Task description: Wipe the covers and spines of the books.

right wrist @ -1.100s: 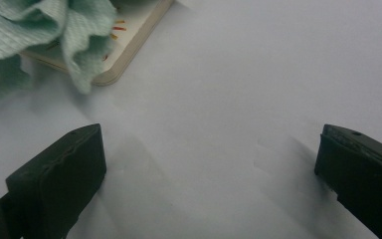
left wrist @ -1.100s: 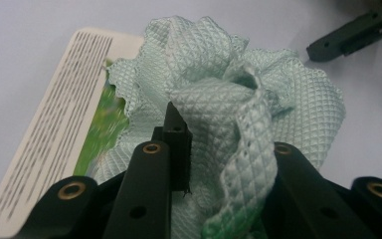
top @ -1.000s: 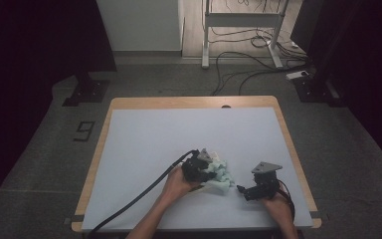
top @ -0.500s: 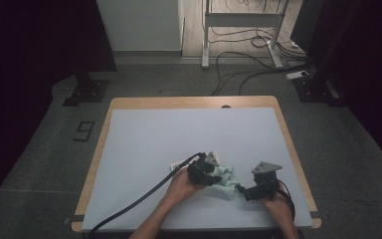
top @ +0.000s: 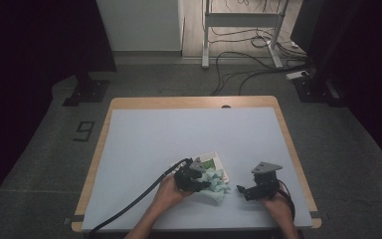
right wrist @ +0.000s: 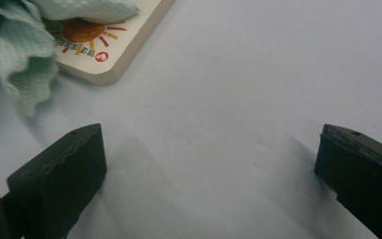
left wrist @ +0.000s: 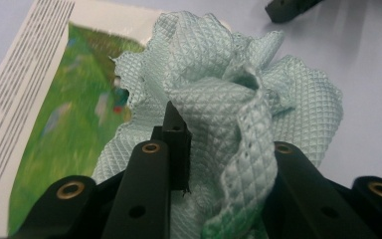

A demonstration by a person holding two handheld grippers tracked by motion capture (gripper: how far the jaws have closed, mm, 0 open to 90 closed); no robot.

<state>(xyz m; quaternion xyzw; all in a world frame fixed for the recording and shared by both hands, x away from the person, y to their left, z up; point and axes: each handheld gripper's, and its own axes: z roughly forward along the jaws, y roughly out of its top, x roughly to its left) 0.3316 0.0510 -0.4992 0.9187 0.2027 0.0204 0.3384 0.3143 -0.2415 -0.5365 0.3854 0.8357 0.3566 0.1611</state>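
Cloth [left wrist: 238,99], pale green with a quilted weave, is bunched between the jaws of the left gripper [top: 193,177], which are closed on a fold of it. In the high view the cloth [top: 215,182] lies crumpled near the front edge of the table [top: 144,139], partly over a flat printed card [top: 213,161]. The left gripper view shows the card's [left wrist: 54,114] green picture and lines of small text just under the cloth, so the work in hand appears to be wiping the card's face. How much of that face is already wiped cannot be judged: no dirt or streak is visible, and the picture is blurred.

Further right, the right gripper [top: 255,189] rests low on the table, apart from the cloth, its jaws spread wide with nothing between them. Its own view shows a card corner [right wrist: 107,59] bearing a sun emblem, with a cloth edge [right wrist: 25,55] draped over it. This gripper is not steadying the card; if the card slides during wiping, that would be its likely use.

The table carries a light blue-grey mat with a wooden border showing on the far and side edges. Beyond it: grey floor, a dark screen at left, a metal frame [top: 241,20] and loose cables [top: 248,69] at the back.
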